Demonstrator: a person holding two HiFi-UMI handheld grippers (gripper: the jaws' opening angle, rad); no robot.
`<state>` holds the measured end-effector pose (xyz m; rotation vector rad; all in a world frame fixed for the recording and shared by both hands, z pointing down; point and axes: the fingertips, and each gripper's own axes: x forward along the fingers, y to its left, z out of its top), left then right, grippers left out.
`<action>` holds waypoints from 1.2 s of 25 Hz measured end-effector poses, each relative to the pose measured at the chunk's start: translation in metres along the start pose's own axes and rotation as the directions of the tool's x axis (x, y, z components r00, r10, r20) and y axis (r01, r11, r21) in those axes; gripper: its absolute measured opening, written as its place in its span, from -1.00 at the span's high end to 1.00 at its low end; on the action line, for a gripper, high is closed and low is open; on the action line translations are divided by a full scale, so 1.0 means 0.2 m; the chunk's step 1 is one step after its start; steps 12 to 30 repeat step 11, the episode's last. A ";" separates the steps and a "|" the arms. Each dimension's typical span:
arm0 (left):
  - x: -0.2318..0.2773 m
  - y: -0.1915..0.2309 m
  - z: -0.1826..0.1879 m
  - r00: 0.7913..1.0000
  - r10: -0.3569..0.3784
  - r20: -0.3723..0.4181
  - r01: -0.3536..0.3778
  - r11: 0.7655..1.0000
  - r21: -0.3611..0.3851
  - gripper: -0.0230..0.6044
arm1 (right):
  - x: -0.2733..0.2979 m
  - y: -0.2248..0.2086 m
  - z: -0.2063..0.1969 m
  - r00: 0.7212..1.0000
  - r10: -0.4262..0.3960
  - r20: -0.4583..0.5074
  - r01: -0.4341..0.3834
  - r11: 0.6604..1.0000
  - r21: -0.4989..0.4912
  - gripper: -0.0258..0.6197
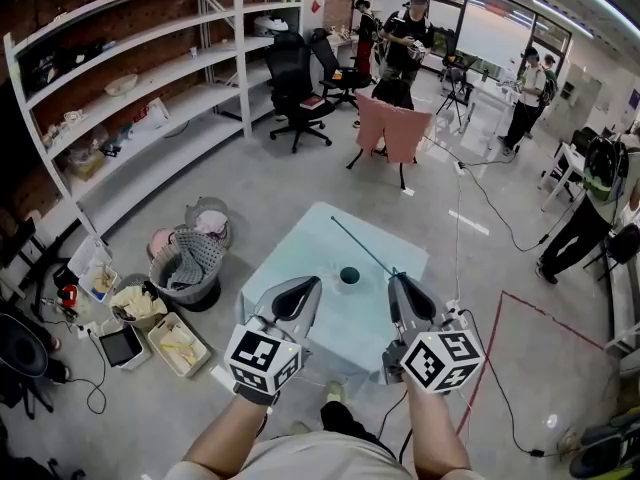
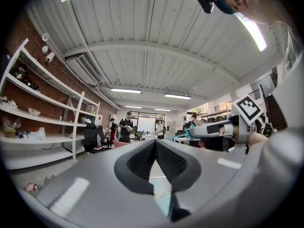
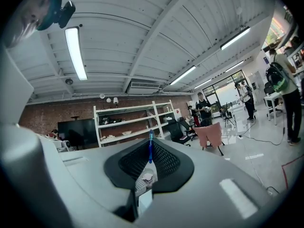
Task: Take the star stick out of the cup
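A small dark teal cup stands on the pale blue table, between my two grippers. In the head view the thin star stick slants up and away to the left from my right gripper, apart from the cup. In the right gripper view the right gripper is shut on the blue stick, which rises between its black pads. My left gripper hangs just left of the cup; in its own view the left gripper is shut with nothing in it. There the right gripper shows with the teal stick at its tip.
A grey laundry basket and low bins stand on the floor left of the table. White shelves line the left wall. A pink-draped chair, black office chairs and standing people lie beyond. Cables cross the floor at right.
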<state>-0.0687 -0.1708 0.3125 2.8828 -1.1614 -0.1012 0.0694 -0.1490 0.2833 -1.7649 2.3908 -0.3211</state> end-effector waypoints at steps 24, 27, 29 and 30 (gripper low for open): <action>0.02 0.04 -0.01 1.000 0.000 -0.003 0.000 1.000 0.001 0.91 | 0.04 0.00 -0.01 1.000 -0.001 -0.005 0.001 1.000 -0.001 0.84; 0.02 0.04 -0.01 1.000 0.000 -0.003 0.000 1.000 0.001 0.91 | 0.04 0.00 -0.01 1.000 -0.001 -0.005 0.001 1.000 -0.001 0.84; 0.02 0.04 -0.01 1.000 0.000 -0.003 0.000 1.000 0.001 0.91 | 0.04 0.00 -0.01 1.000 -0.001 -0.005 0.001 1.000 -0.001 0.84; 0.02 0.04 -0.01 1.000 0.000 -0.003 0.000 1.000 0.001 0.91 | 0.04 0.00 -0.01 1.000 -0.001 -0.005 0.001 1.000 -0.001 0.84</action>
